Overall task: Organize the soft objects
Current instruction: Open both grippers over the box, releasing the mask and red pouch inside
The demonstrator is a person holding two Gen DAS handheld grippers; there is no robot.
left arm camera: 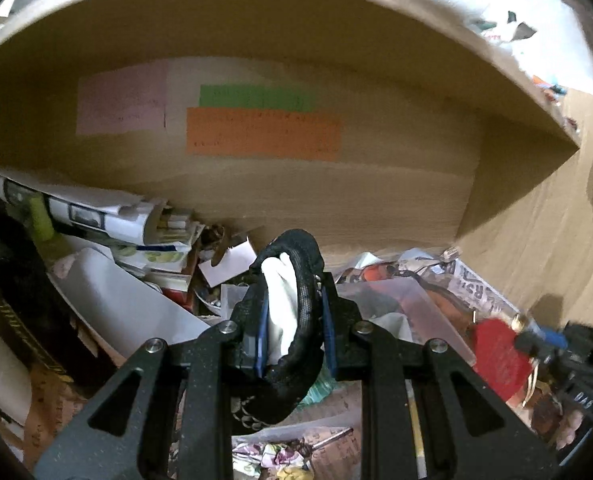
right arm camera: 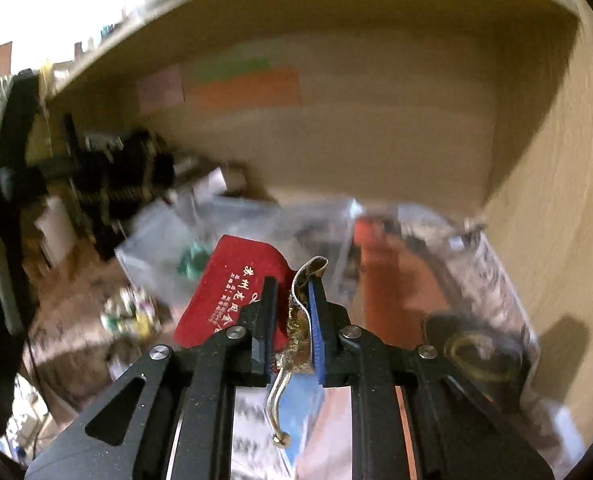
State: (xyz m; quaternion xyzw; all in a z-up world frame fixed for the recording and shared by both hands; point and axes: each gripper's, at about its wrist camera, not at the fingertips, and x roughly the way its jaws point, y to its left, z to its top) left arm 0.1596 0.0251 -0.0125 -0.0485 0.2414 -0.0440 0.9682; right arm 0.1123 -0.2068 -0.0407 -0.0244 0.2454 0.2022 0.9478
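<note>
Left gripper [left arm camera: 292, 336]: clamping narrow on a black fabric band [left arm camera: 300, 280] with white cloth [left arm camera: 282, 300] tucked inside, lifted in front of the shelf back wall [left arm camera: 376, 184].
Right gripper [right arm camera: 290, 320]: closing narrow on a gold ribbon [right arm camera: 296, 312], its metal end dangling below the jaws; a red pouch [right arm camera: 232, 284] with gold lettering hanging just beside, apparently attached, though hard to tell.
Step in hand: seemingly carrying both soft items toward a spot below the shelf back wall.
Doing it well: keeping both grips firm, since the band is bulging past the pads and could be slipping; lowering slowly, avoiding dragging the loose clutter; setting soft pieces together, away from papers.
Surface: lying below the shelf back wall, a heap of rolled papers [left arm camera: 96, 212], clear plastic bags [right arm camera: 256, 224] and printed sheets; very little bare wood showing.
Room: wooden cubby with pink, green and orange notes [left arm camera: 262, 134] stuck on the shelf back wall; right view blurring with motion.
</note>
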